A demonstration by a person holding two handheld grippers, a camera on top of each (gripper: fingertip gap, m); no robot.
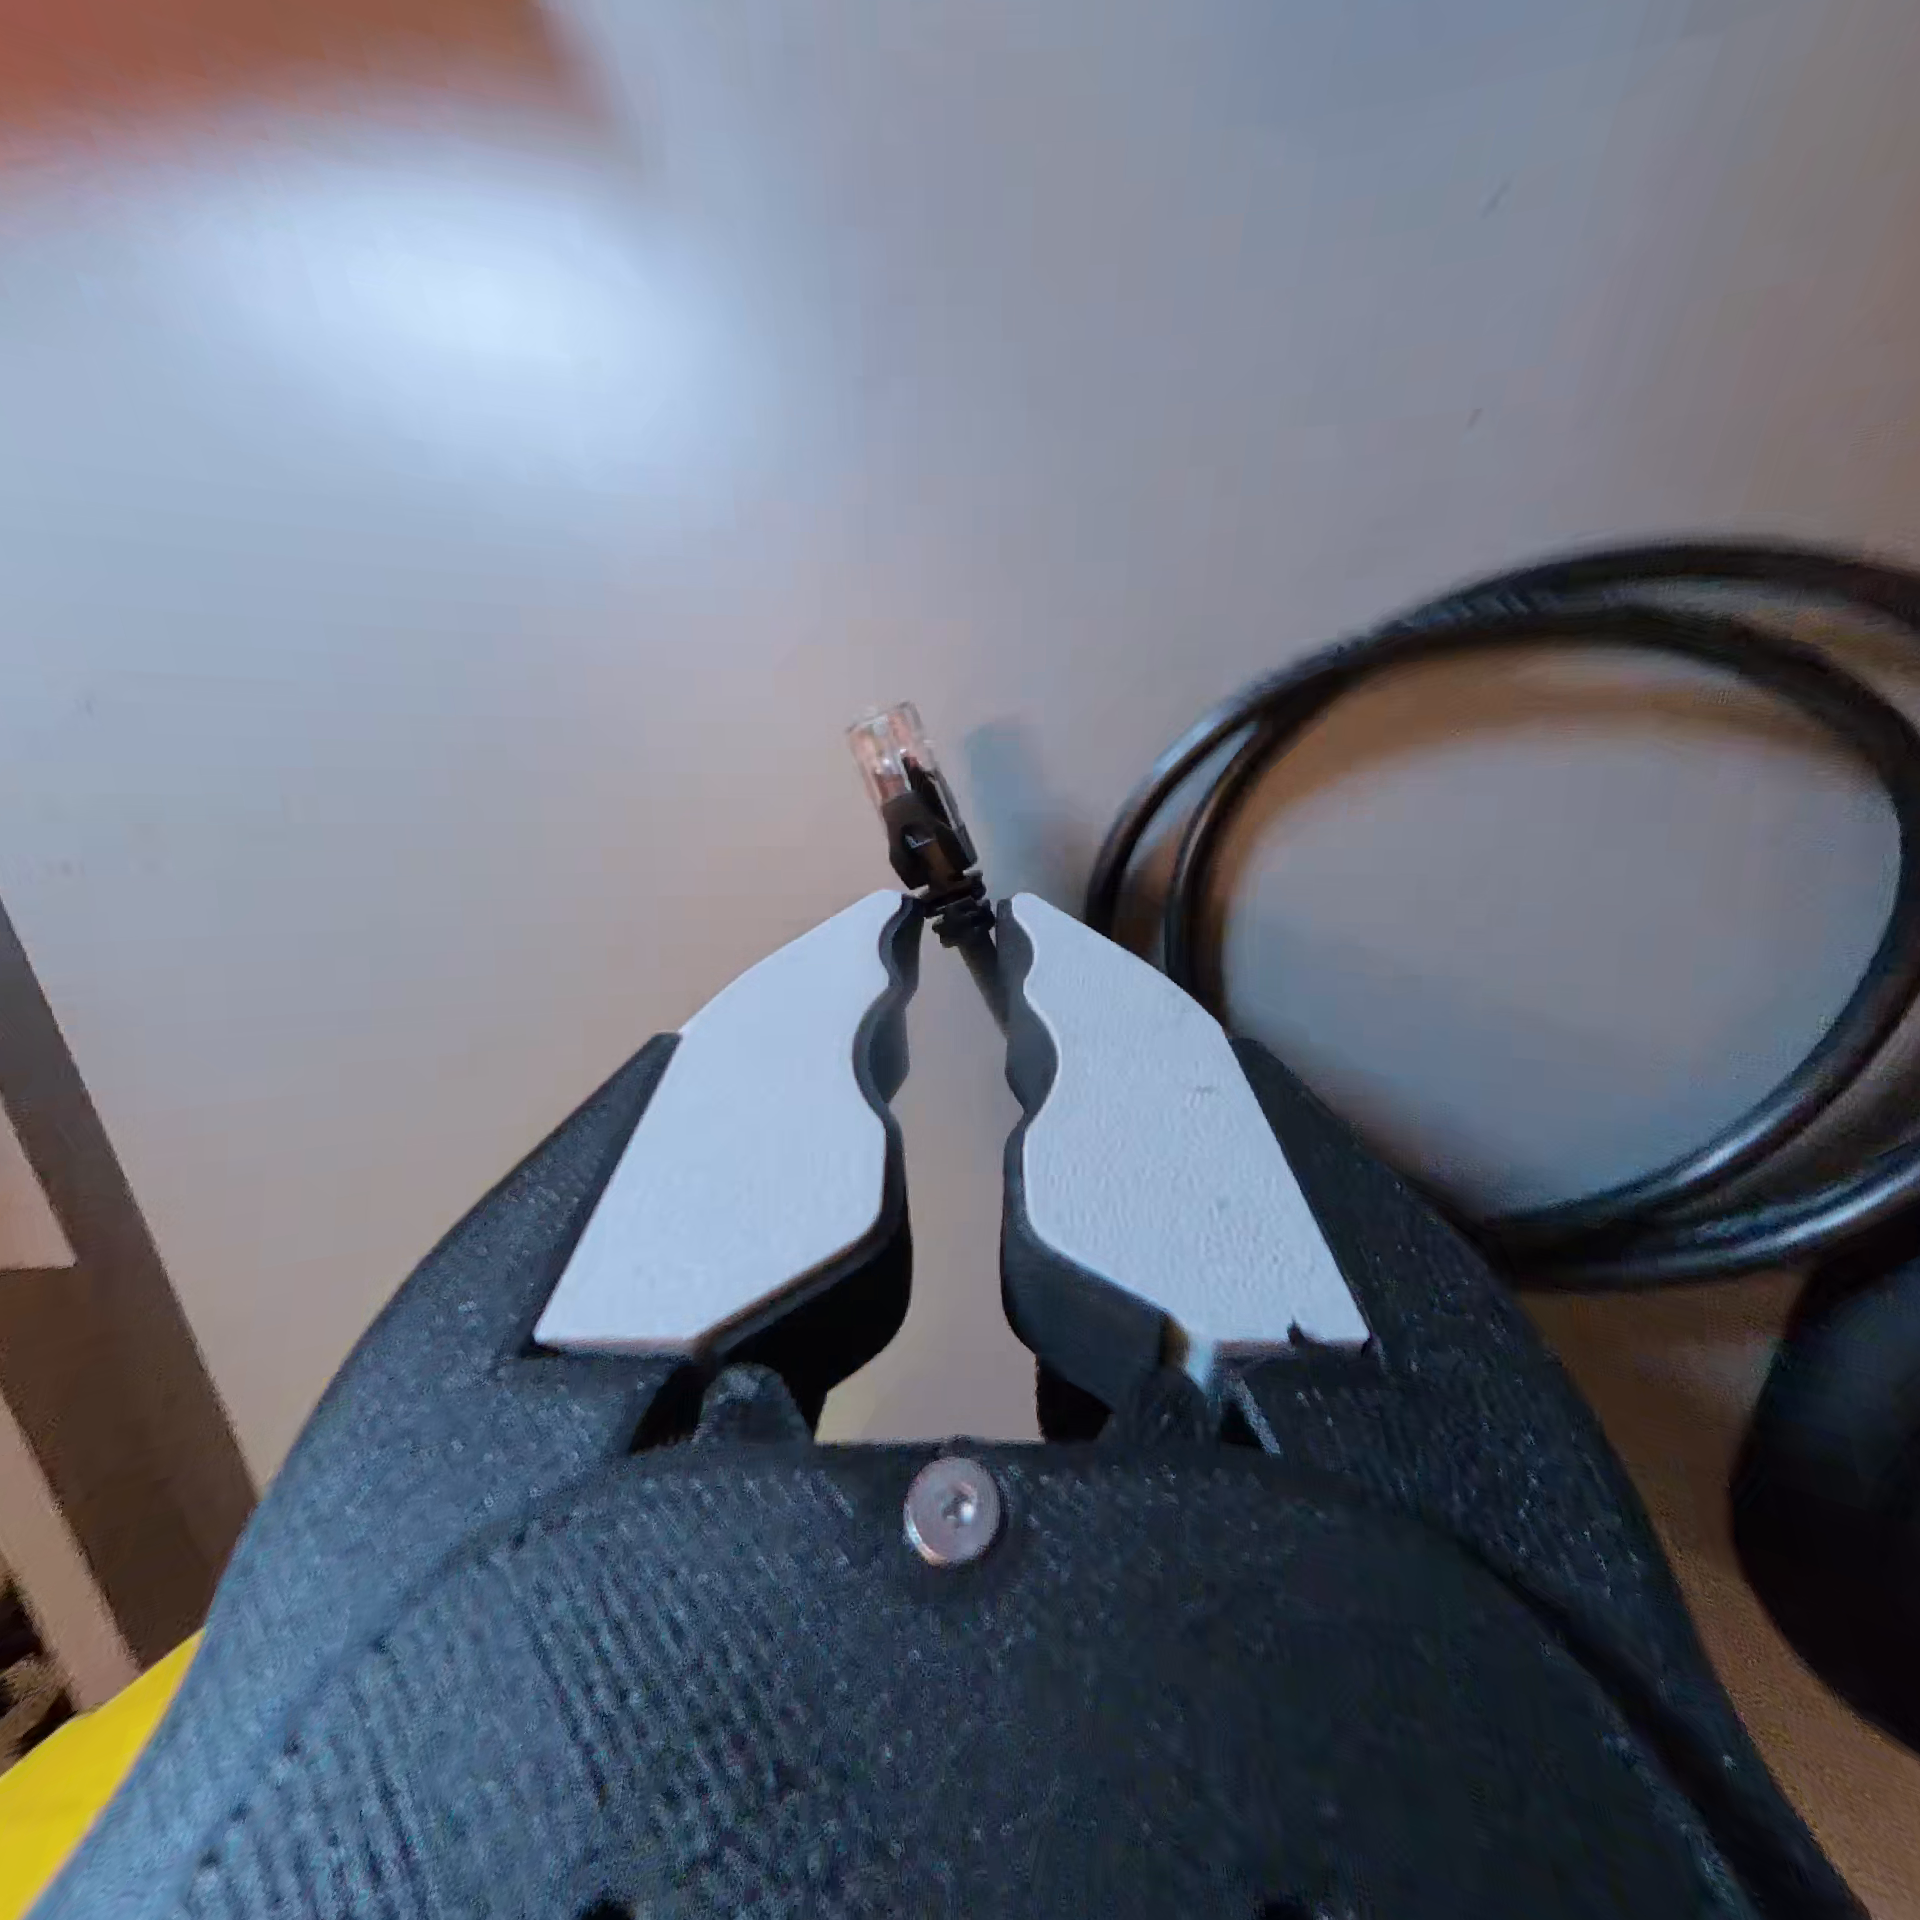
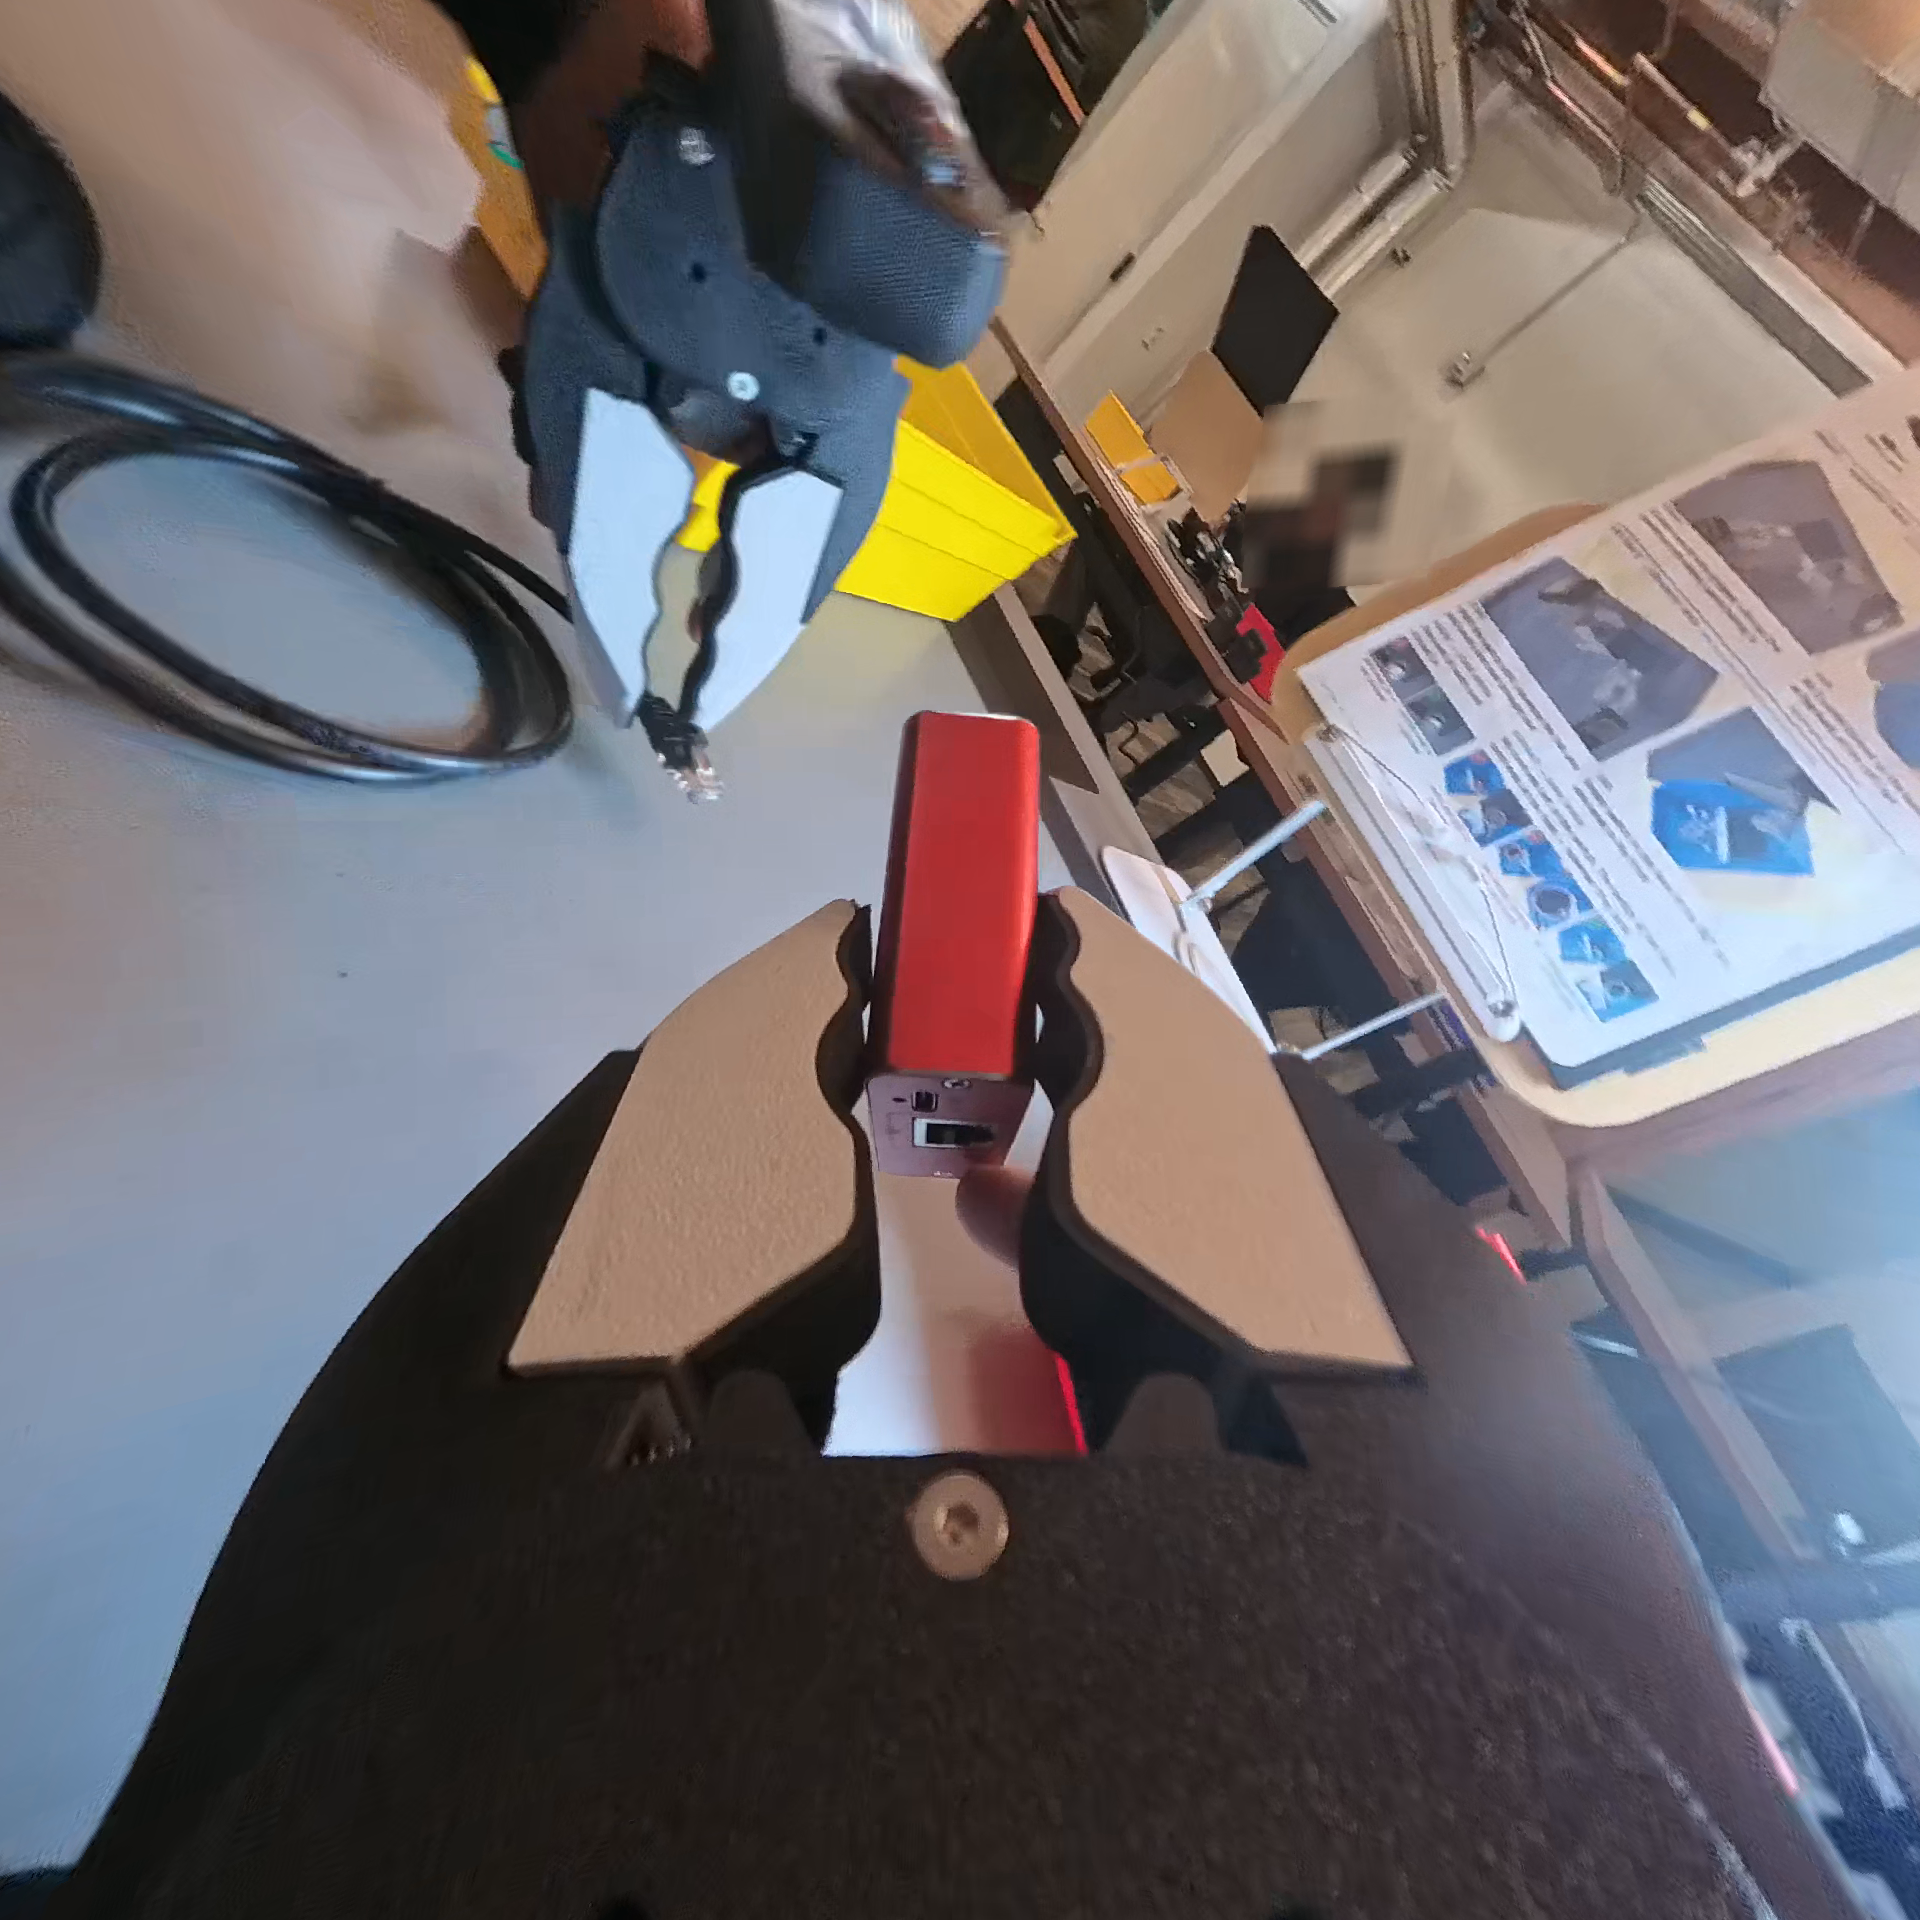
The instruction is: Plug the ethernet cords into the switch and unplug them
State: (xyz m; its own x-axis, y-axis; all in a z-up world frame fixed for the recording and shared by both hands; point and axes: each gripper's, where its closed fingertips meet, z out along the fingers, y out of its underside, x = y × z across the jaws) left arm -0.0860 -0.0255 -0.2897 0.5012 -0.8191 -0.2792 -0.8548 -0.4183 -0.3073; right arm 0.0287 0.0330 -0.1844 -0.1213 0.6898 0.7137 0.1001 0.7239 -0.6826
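My left gripper point(image 1: 951, 906) is shut on a black ethernet cord just behind its clear plug point(image 1: 894, 764), which sticks out past the fingertips above the grey table. The cord's black coil point(image 1: 1538, 914) lies on the table to the right. My right gripper point(image 2: 956, 920) is shut on a red metal switch point(image 2: 961, 883), held lengthwise above the table, its small end face with a port toward the camera. In the right wrist view the left gripper point(image 2: 665, 717) hangs beyond the switch to the left, its plug point(image 2: 694, 774) pointing down, apart from the switch. The coil point(image 2: 281, 613) lies at left.
The grey table point(image 2: 260, 987) ends at an edge right of the switch. A yellow bin point(image 2: 956, 520) stands behind the left gripper. A board with printed pictures point(image 2: 1621, 769) on a stand is at right. A dark round object point(image 1: 1839, 1507) sits at the lower right. Spacing between my two grippers at the tips: around 15 cm.
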